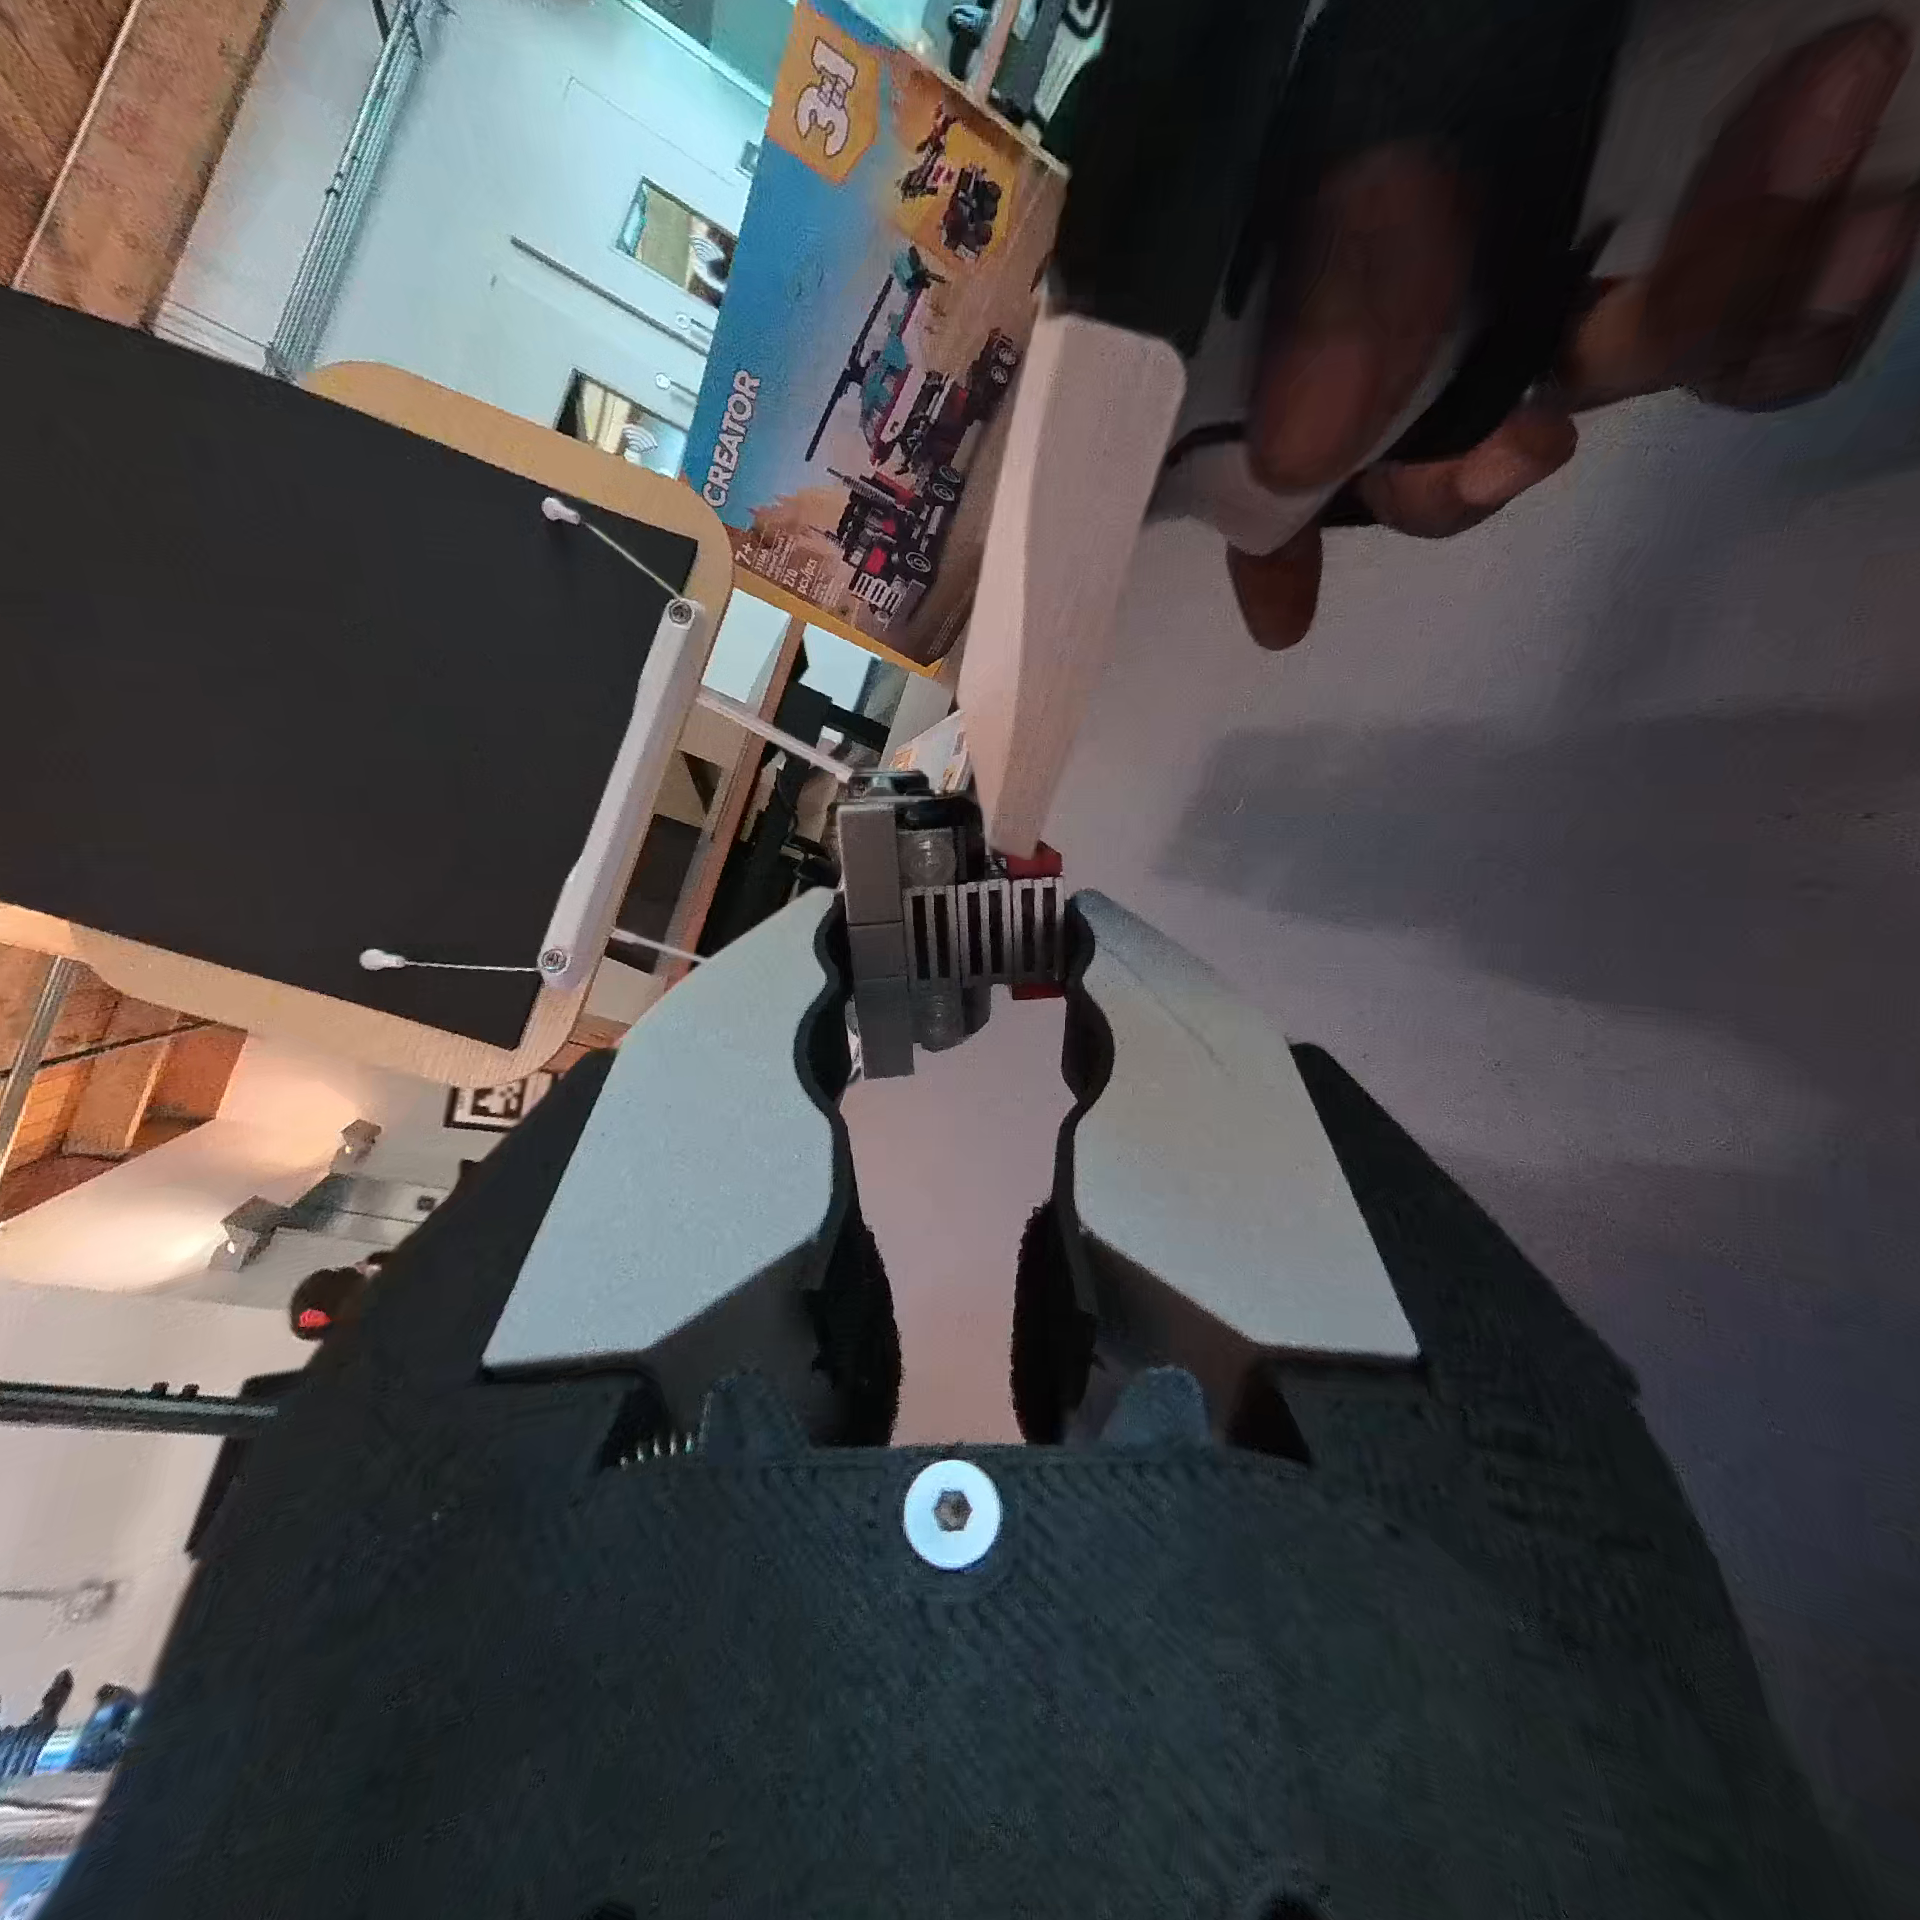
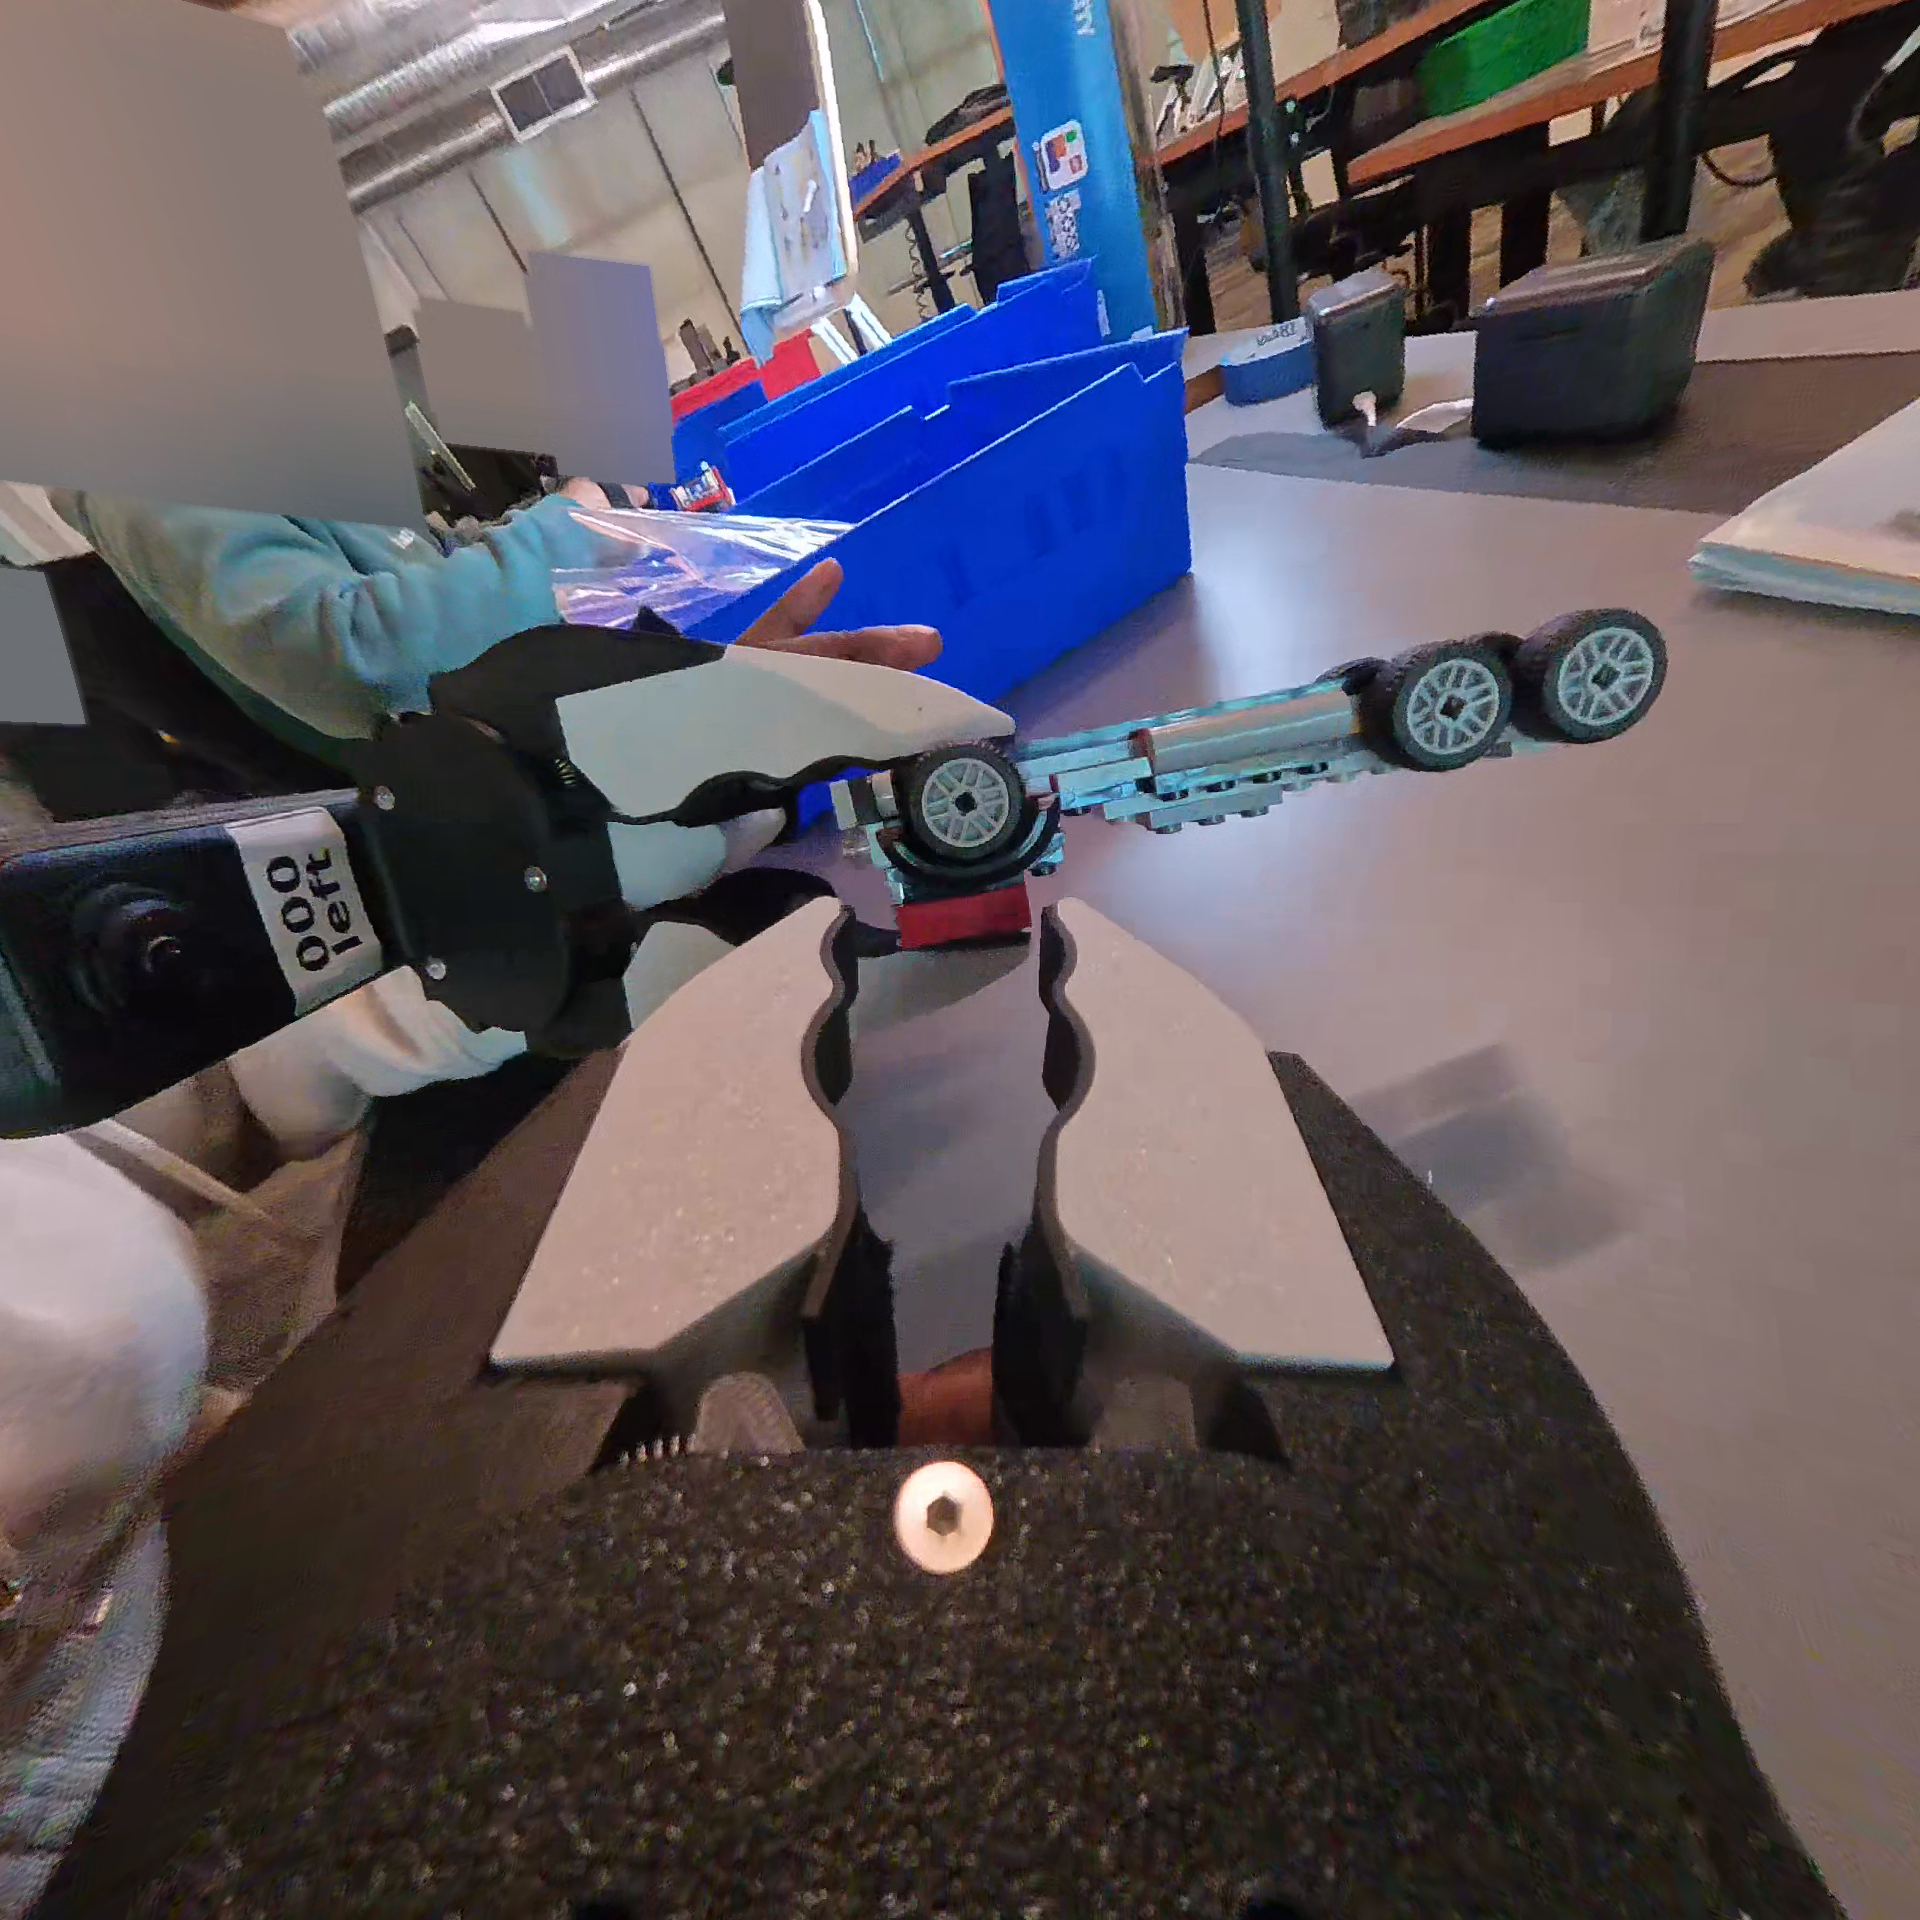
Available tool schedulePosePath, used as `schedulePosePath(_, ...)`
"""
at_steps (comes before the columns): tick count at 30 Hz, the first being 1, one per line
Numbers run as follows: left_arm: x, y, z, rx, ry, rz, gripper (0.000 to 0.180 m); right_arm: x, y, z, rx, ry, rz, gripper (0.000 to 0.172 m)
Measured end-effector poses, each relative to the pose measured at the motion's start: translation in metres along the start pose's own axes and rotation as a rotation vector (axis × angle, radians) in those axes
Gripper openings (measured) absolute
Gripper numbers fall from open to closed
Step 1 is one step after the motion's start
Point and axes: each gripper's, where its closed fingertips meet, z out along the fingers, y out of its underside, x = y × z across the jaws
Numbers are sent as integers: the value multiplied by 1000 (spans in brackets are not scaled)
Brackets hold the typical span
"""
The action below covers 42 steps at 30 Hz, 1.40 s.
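I count one brick-built toy truck point(image 2: 1195, 748) at centre frame, with three wheels point(image 2: 1449, 704) showing on the side toward me. Two grippers: my left gripper point(image 1: 956, 940) clamped on the truck's grille end, my right gripper point(image 2: 940, 935) with fingertips either side of its red block, contact unclear. Blue bins point(image 2: 997, 488), upper centre: at least two. Dark boxes point(image 2: 1590, 332), upper right: two. One printed toy carton point(image 1: 873, 395), upper centre of the left wrist view. One paper stack point(image 2: 1829, 540), right edge.
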Motion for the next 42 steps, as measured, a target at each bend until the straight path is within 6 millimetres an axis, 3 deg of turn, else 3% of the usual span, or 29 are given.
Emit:
schedulePosePath(3,3,-3,0,17,5,19,38,2,3,1,-22,20,-46,25)
schedulePosePath(12,7,-5,0,23,31,17,38,3,6,-1,-61,33,-105,23)
schedulePosePath(19,10,-3,1,38,141,-267,38,3,0,0,-65,153,-322,22)
schedulePosePath(20,12,0,2,14,154,-282,38,-4,-1,0,-57,122,-380,0)
schedulePosePath(22,16,13,5,-56,186,-310,38,4,-6,-5,-65,232,-489,0)
schedulePosePath(25,6,11,3,-14,152,-349,38,2,-12,-7,13,150,-315,6)
schedulePosePath(27,5,10,3,-12,130,-296,38,8,-5,-3,-17,107,-164,35)
schedulePosePath(28,6,10,3,-12,123,-259,38,7,0,0,-39,70,-98,40)
schedulePosePath(34,8,-1,1,20,82,-97,38,7,10,6,-76,20,6,37)
schedulePosePath(36,8,-4,0,38,75,-76,38,5,11,7,-76,-5,14,26)
schedulePosePath(42,8,-9,-2,92,111,-162,38,0,8,3,-62,-61,28,25)
